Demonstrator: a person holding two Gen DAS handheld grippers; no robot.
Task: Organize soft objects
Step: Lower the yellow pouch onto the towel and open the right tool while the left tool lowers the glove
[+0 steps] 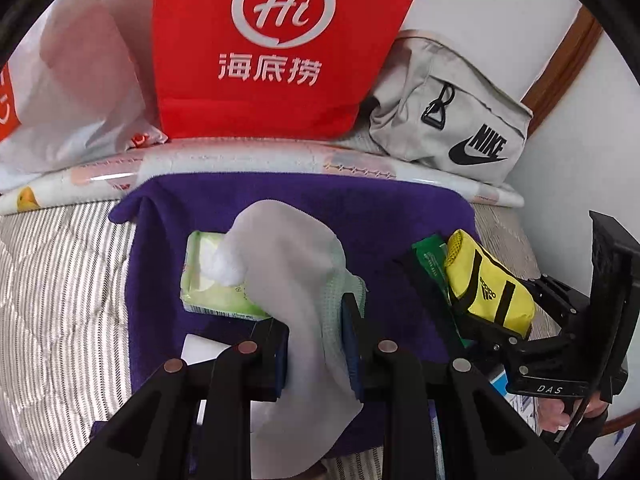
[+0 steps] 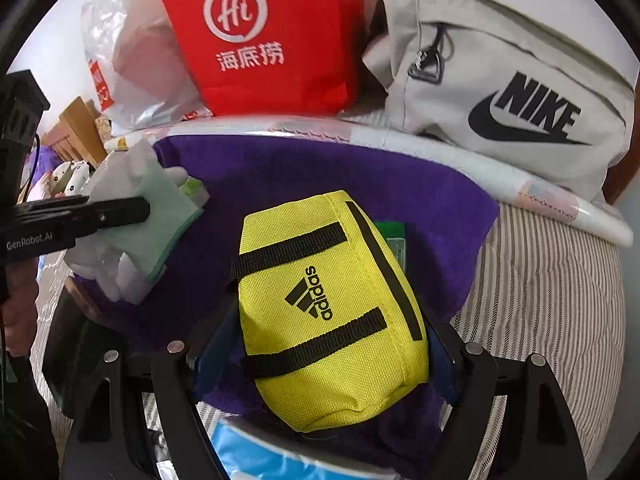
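Left gripper (image 1: 316, 344) clamped on grey cloth (image 1: 288, 272), yellow pouch (image 2: 328, 320) clamped in right gripper (image 2: 324, 364), both held over purple towel (image 2: 320, 172).

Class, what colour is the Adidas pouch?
Bright yellow pouch with black straps and logo; clearest in the right wrist view.

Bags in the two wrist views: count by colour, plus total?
Red: 1, the red bag at the back.
Grey: 1, the grey Nike bag beside it.
Yellow: 1, the yellow Adidas pouch, held in the right gripper.
White translucent: 1, the plastic bag left of the red one.
Total: 4
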